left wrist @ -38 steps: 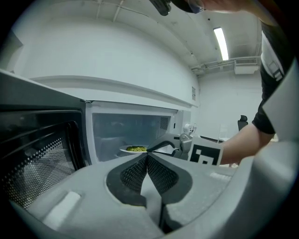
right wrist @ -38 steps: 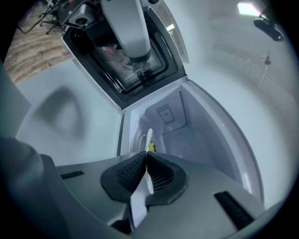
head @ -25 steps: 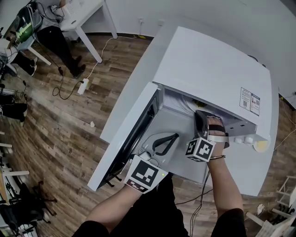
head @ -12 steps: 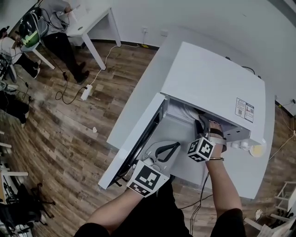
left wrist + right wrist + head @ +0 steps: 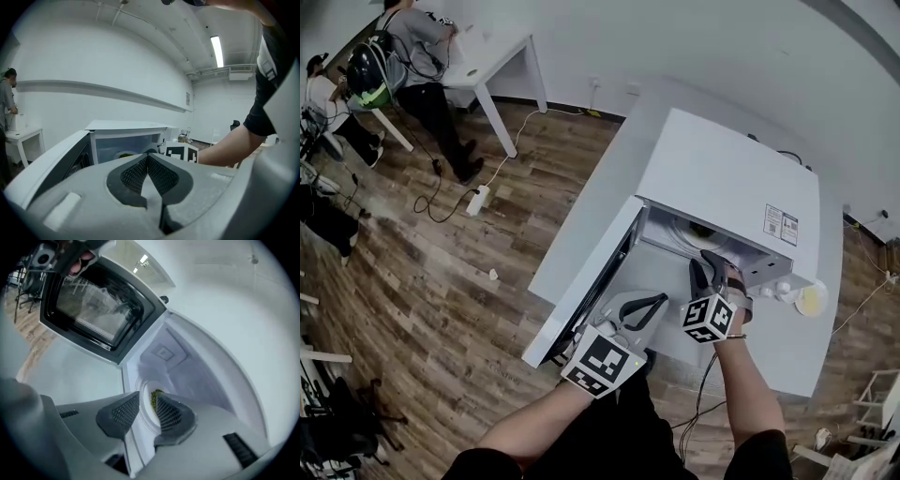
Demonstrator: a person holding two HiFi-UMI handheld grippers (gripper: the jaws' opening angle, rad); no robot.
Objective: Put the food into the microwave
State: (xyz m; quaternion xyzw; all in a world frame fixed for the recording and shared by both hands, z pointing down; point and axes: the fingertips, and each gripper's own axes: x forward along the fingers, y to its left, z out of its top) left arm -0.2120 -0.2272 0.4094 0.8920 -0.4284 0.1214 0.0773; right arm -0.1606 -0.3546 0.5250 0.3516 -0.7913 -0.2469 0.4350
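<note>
A white microwave stands on a white table, its door swung open to the left. Inside the cavity lies a white plate with green food, also glimpsed as green food from above and as food in the left gripper view. My right gripper hovers at the cavity mouth, its jaws a little apart with nothing between them; the plate shows beyond the right gripper. My left gripper sits low in front of the open door, and the left gripper has its pads pressed together, empty.
A pale yellow round object lies on the table to the microwave's right. The open door juts out to the left over the wooden floor. People stand at a white desk far back left; a power strip lies on the floor.
My right gripper has drawn back out of the microwave cavity toward me, leaving the plate inside. The left gripper has stayed by the door, and the head view has shifted.
</note>
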